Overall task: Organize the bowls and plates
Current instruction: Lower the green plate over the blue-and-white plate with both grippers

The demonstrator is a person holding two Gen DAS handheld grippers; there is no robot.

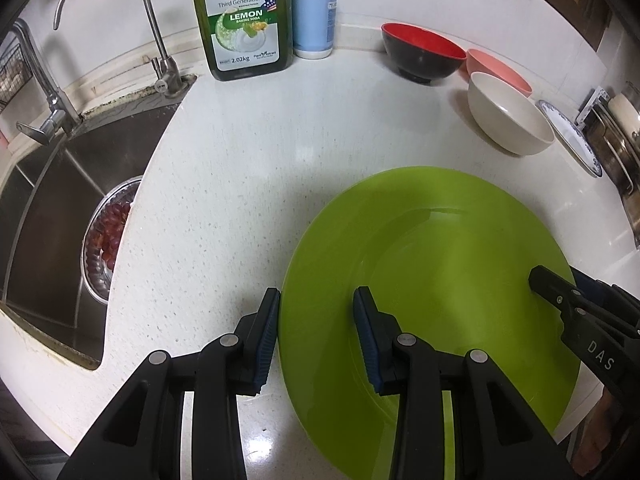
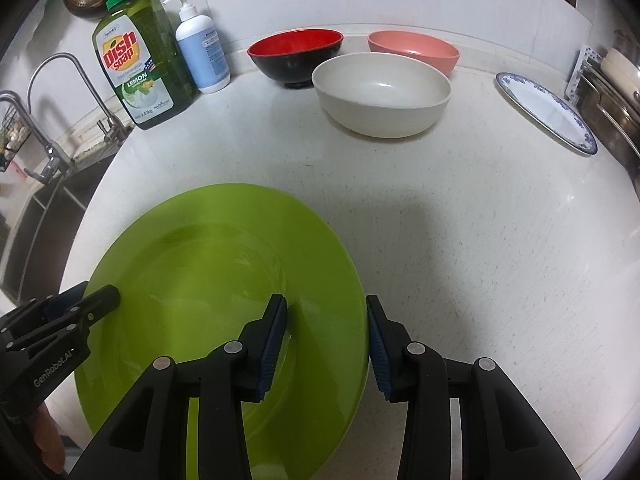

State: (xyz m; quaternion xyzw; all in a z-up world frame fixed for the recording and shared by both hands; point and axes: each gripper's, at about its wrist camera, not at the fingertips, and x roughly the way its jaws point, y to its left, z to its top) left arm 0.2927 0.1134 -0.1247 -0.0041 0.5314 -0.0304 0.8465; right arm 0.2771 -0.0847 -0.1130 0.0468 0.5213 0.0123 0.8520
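A large green plate lies flat on the white counter. My left gripper straddles its left rim, one finger outside the edge and one over the plate, with a clear gap between the pads. My right gripper straddles the opposite rim the same way, open. Each gripper's tip shows in the other's view: right gripper, left gripper. At the back stand a red-and-black bowl, a pink bowl and a cream bowl. A blue-patterned plate lies at the right.
A steel sink with a faucet is on the left, and a metal bowl of red fruit sits in it. Dish soap and a pump bottle stand against the back wall. Metal pots crowd the right edge.
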